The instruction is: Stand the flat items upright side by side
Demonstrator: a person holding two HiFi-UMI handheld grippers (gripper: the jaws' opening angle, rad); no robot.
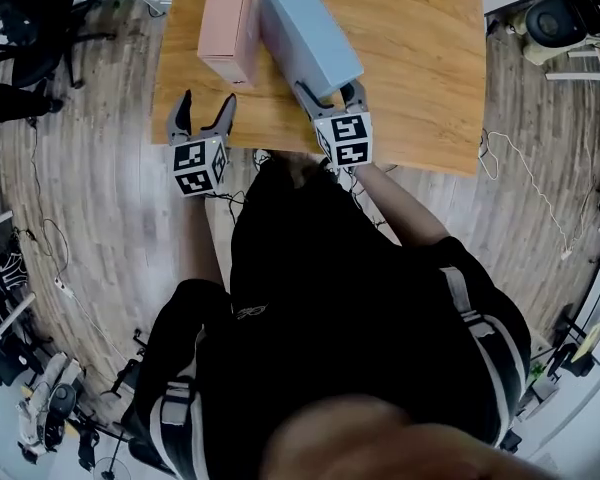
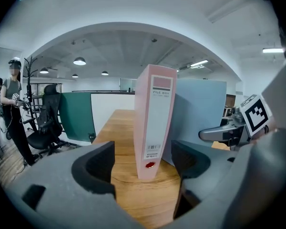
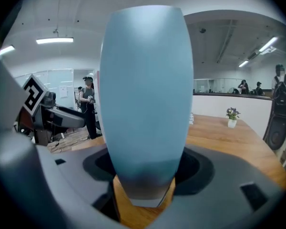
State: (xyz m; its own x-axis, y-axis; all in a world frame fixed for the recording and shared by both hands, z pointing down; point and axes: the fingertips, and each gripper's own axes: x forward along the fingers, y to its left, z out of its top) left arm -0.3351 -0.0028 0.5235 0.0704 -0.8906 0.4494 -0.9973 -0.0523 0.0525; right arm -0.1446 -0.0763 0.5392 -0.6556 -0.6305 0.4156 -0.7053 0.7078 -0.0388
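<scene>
Two file boxes stand upright side by side on the wooden table (image 1: pixel 420 68): a pink one (image 1: pixel 230 18) on the left and a blue one (image 1: pixel 305 28) on the right. My right gripper (image 1: pixel 332 96) is shut on the near end of the blue box (image 3: pixel 148 94), whose spine fills the gap between the pads. My left gripper (image 1: pixel 203 115) hangs open at the table's front edge, short of the pink box (image 2: pixel 155 123); nothing lies between its jaws. In the left gripper view, the blue box (image 2: pixel 200 113) stands just behind and to the right of the pink one.
The table's front edge runs just under both grippers. A small flower pot (image 3: pixel 232 114) stands far back on the table. Beside the table are a green partition (image 2: pixel 76 116), an office chair (image 2: pixel 47 123) and a standing person (image 2: pixel 14 104). Cables (image 1: pixel 525 183) lie on the floor.
</scene>
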